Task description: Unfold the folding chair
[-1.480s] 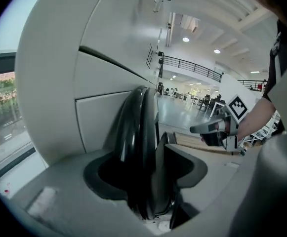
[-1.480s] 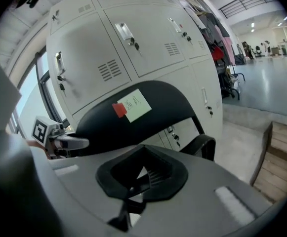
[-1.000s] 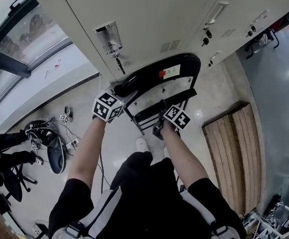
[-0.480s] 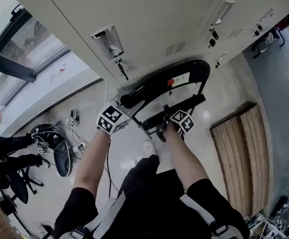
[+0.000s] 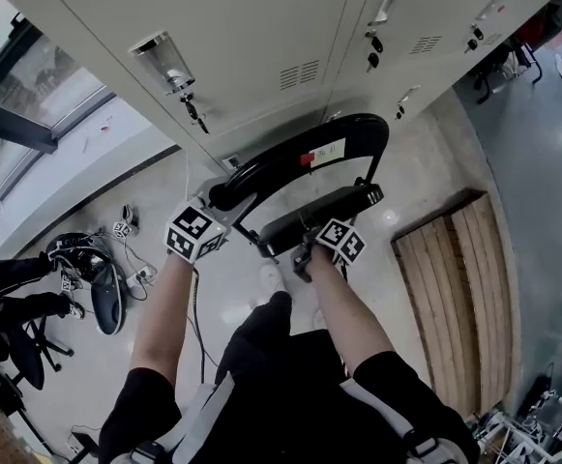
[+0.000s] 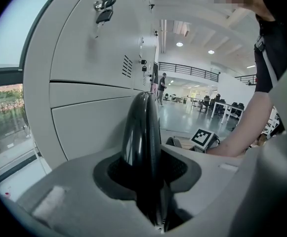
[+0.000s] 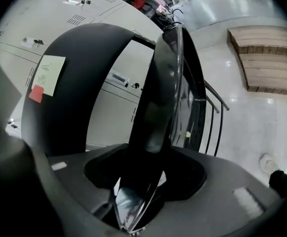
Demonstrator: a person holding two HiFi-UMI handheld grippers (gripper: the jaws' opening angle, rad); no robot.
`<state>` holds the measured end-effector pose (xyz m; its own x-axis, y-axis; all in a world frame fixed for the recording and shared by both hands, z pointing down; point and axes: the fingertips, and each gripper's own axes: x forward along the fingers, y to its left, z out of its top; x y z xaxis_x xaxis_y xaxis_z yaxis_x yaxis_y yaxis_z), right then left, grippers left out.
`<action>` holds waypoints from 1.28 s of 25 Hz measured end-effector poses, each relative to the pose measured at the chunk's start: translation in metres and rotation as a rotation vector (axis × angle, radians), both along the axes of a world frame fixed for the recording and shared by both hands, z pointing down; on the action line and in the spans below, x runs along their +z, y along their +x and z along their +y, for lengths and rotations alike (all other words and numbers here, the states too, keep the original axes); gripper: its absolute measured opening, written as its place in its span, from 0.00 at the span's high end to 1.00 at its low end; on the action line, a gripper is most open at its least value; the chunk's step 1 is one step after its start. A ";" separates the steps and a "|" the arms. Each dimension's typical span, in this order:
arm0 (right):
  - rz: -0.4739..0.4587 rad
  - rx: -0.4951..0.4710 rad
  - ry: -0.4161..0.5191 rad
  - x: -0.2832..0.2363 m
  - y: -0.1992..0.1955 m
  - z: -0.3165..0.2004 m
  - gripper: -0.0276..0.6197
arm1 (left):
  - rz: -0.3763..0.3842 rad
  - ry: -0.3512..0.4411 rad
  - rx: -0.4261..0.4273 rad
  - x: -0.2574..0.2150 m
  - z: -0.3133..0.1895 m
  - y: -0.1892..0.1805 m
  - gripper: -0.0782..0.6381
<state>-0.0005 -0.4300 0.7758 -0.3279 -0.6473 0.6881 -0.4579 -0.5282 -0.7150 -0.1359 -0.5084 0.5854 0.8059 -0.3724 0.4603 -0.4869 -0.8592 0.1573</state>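
The black folding chair stands against the lockers, its curved backrest (image 5: 305,153) carrying a white note with a red tag (image 7: 44,75). The seat (image 5: 321,218) is swung partly out from the backrest. My left gripper (image 5: 199,232) sits at the backrest's left end. Its jaws have just been closing and press on the backrest's edge (image 6: 142,132), as the left gripper view (image 6: 143,171) shows. My right gripper (image 5: 327,246) is at the seat's front edge. Its jaws have just been closing too, and the seat's rim (image 7: 165,93) runs between them (image 7: 144,177).
Grey lockers (image 5: 261,27) rise right behind the chair, with keys (image 5: 192,112) hanging from one door. A wooden slatted board (image 5: 455,288) lies on the floor to the right. A black office chair (image 5: 102,283) and cables lie to the left, under a window.
The seat has swung down and out from the backrest with my right gripper on it. My left gripper has shifted slightly left along the backrest.
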 end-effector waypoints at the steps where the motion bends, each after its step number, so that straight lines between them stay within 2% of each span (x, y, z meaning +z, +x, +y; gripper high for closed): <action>1: -0.003 -0.008 0.007 -0.001 0.002 0.005 0.63 | -0.004 -0.002 -0.005 0.000 0.003 0.001 0.71; 8: -0.032 -0.052 0.056 -0.002 0.011 0.032 0.62 | -0.008 -0.003 -0.023 -0.002 0.019 0.007 0.70; 13: -0.035 -0.124 0.100 0.001 0.021 0.061 0.61 | 0.003 -0.021 -0.027 0.004 0.024 0.009 0.71; 17: -0.038 -0.091 0.087 0.011 0.032 0.103 0.68 | -0.011 -0.032 -0.017 0.014 0.023 0.005 0.70; 21: -0.080 -0.082 0.056 0.027 0.049 0.149 0.68 | -0.005 -0.043 -0.015 0.020 0.036 0.012 0.70; 32: -0.135 -0.117 0.113 0.047 0.065 0.201 0.67 | -0.015 -0.041 -0.024 0.025 0.066 0.021 0.69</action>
